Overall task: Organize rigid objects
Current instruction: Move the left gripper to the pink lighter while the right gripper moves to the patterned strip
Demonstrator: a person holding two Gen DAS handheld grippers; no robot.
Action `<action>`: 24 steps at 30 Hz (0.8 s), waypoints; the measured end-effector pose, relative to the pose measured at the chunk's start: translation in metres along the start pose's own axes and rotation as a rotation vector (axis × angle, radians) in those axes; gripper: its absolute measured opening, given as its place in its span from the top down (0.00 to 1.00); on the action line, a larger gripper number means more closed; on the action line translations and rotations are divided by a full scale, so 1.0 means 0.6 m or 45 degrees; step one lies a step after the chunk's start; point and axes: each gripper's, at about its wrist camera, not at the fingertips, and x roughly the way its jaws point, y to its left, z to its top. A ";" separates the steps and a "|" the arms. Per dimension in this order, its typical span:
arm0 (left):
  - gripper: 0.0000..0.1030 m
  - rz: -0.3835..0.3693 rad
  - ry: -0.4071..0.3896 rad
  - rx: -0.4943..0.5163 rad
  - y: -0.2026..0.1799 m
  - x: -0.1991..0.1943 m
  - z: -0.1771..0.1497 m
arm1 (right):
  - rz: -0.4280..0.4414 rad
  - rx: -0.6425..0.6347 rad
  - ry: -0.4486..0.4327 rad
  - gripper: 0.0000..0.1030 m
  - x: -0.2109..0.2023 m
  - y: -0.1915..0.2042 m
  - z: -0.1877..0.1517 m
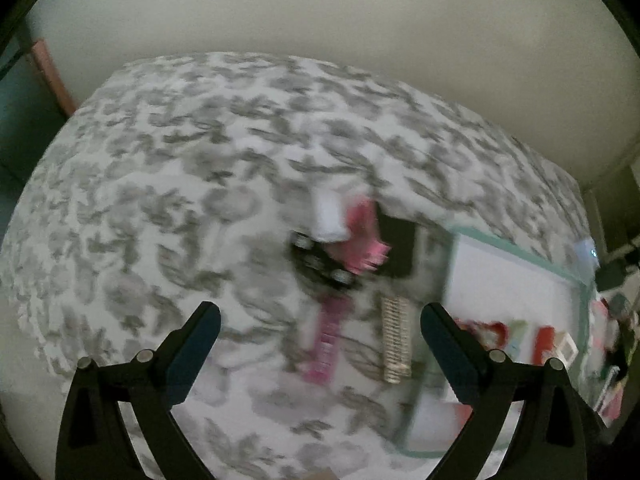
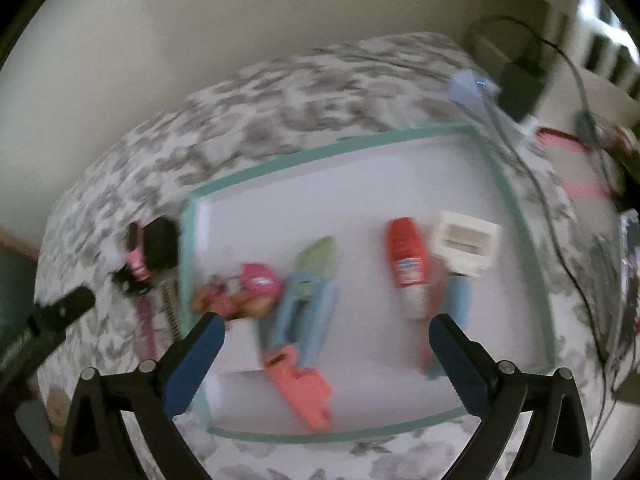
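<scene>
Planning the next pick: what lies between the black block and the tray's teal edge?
Only patterned cloth; in the right wrist view the black block sits just left of the tray.

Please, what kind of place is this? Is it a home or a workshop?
Probably a home, perhaps a bedroom. A soft leaf-print cover lies against a plain wall, like a bed. A green-rimmed tray on it holds small toys and a red bottle.

Both wrist cameras look steeply down on the bed (image 1: 200, 160). The left one faces its patterned middle, tray (image 1: 576, 276) at its right edge. The right one sits over the tray (image 2: 532, 272). Both see the tray's left rim.
</scene>
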 end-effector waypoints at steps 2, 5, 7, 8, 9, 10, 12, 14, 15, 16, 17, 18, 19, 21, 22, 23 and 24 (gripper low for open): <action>0.03 0.046 -0.010 -0.033 0.033 0.001 0.008 | 0.036 -0.046 0.008 0.00 0.004 0.026 -0.005; 0.03 0.103 -0.009 -0.101 0.083 0.009 0.018 | 0.074 -0.129 0.034 0.00 0.017 0.068 -0.016; 0.03 0.120 0.002 -0.141 0.108 0.014 0.020 | 0.068 -0.188 0.047 0.00 0.027 0.093 -0.022; 0.03 0.120 0.014 -0.164 0.122 0.019 0.020 | 0.063 -0.211 0.050 0.00 0.031 0.104 -0.025; 0.03 0.116 0.023 -0.175 0.128 0.023 0.020 | 0.061 -0.231 0.056 0.00 0.036 0.113 -0.028; 0.03 0.110 0.033 -0.185 0.133 0.028 0.020 | 0.065 -0.243 0.063 0.00 0.040 0.120 -0.028; 0.03 0.095 0.054 -0.191 0.138 0.037 0.020 | 0.085 -0.254 0.074 0.00 0.048 0.132 -0.031; 0.03 0.085 0.077 -0.172 0.134 0.047 0.017 | 0.100 -0.255 0.078 0.00 0.052 0.142 -0.032; 0.03 0.081 0.084 -0.163 0.132 0.052 0.017 | 0.103 -0.256 0.080 0.00 0.056 0.147 -0.032; 0.03 0.076 0.095 -0.150 0.128 0.057 0.016 | 0.105 -0.260 0.083 0.00 0.059 0.153 -0.033; 0.03 0.071 0.109 -0.135 0.122 0.063 0.014 | 0.106 -0.265 0.088 0.00 0.062 0.157 -0.033; 0.03 0.064 0.120 -0.122 0.118 0.067 0.012 | 0.107 -0.274 0.096 0.00 0.066 0.164 -0.034; 0.03 0.056 0.129 -0.106 0.111 0.071 0.011 | 0.107 -0.283 0.099 0.00 0.068 0.170 -0.036; 0.03 0.045 0.142 -0.082 0.101 0.076 0.009 | 0.096 -0.311 0.101 0.00 0.073 0.178 -0.038; 0.03 0.041 0.148 -0.063 0.093 0.080 0.008 | 0.085 -0.321 0.101 0.00 0.075 0.180 -0.038; 0.03 0.038 0.153 -0.044 0.086 0.084 0.007 | 0.070 -0.329 0.099 0.00 0.077 0.181 -0.038; 0.03 0.035 0.158 -0.030 0.079 0.087 0.006 | 0.061 -0.330 0.099 0.00 0.079 0.179 -0.037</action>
